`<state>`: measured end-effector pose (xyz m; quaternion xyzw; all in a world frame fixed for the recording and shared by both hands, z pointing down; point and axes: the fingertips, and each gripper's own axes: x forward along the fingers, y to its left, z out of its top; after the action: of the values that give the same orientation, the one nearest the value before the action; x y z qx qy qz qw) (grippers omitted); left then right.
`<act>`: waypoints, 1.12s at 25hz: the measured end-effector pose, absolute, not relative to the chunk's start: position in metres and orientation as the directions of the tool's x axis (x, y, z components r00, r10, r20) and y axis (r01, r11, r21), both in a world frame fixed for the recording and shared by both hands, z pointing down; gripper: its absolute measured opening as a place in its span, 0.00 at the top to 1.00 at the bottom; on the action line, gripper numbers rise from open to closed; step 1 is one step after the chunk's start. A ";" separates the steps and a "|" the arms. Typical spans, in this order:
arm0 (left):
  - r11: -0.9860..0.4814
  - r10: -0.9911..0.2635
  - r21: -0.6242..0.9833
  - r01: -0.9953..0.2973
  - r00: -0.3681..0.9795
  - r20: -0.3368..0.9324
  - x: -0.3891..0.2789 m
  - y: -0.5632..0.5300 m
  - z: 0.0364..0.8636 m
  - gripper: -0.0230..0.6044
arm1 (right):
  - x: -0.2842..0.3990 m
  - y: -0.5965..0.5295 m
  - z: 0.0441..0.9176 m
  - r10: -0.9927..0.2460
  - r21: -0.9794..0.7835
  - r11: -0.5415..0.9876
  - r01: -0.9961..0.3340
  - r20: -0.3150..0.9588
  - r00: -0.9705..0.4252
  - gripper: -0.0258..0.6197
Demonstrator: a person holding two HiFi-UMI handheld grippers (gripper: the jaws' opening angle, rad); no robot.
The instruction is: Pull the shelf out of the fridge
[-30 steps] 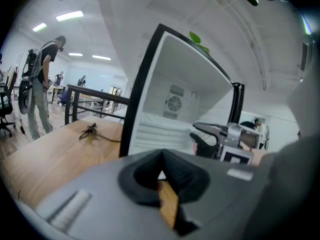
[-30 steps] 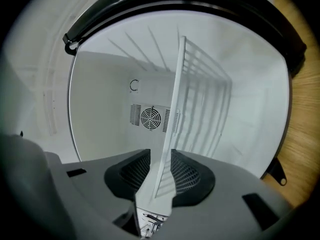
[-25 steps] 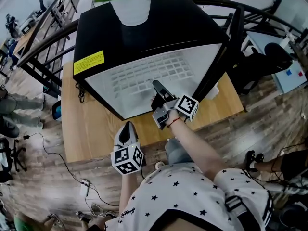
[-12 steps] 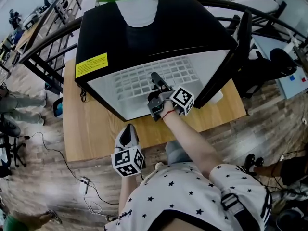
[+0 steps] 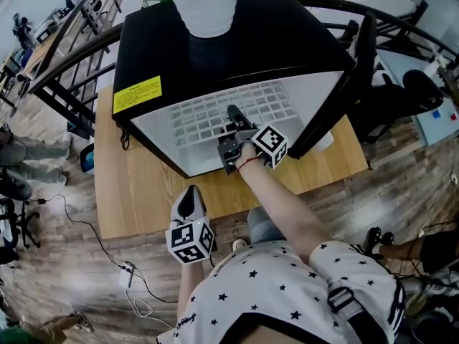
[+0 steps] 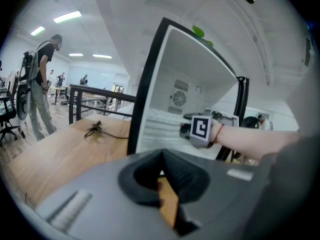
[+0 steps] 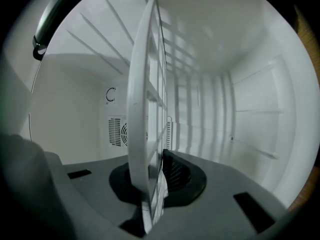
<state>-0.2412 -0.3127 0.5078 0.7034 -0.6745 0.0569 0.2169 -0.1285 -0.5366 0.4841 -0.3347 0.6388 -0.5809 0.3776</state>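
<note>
clamps right gripper [image 5: 232,113], jaws just closed, onto front rail of white wire shelf [image 5: 193,120] at 6 o'clock; likely light, stiff, slick; left gripper [image 5: 189,192] clenched, empty.

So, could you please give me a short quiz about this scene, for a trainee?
1. True or false: the fridge stands shut.
2. The right gripper holds: A a bottle, B the shelf, C nothing.
3. What stands on the fridge?
Key: 1 false, it is open. 2 B; the jaws have just been closing, with the shelf's front edge between them. 3 a plant in a white pot.
</note>
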 end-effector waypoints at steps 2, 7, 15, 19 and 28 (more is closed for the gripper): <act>0.002 -0.924 0.228 -0.974 0.085 0.373 -0.240 -0.310 0.508 0.95 | -0.128 -0.537 0.485 -0.869 -0.996 0.094 0.005 -0.085 -0.488 0.89; -0.006 -0.923 0.228 -0.974 0.093 0.373 -0.235 -0.300 0.507 0.95 | -0.127 -0.536 0.485 -0.883 -0.996 0.086 0.014 -0.082 -0.462 0.90; -0.001 -0.925 0.239 -0.971 0.092 0.370 -0.234 -0.283 0.504 0.95 | -0.127 -0.536 0.486 -0.888 -0.997 0.072 0.011 -0.069 -0.455 0.90; -0.002 -0.924 0.238 -0.971 0.093 0.371 -0.235 -0.273 0.503 0.95 | -0.126 -0.533 0.485 -0.889 -0.997 0.071 0.015 -0.070 -0.452 0.90; 0.010 -0.925 0.248 -0.969 0.085 0.370 -0.241 -0.253 0.503 0.95 | -0.121 -0.522 0.484 -0.890 -0.997 0.070 0.013 -0.068 -0.450 0.90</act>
<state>-0.2407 -0.2534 0.5029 0.7019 -0.6745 0.0486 0.2237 -0.1210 -0.5218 0.4838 -0.3533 0.6204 -0.5834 0.3872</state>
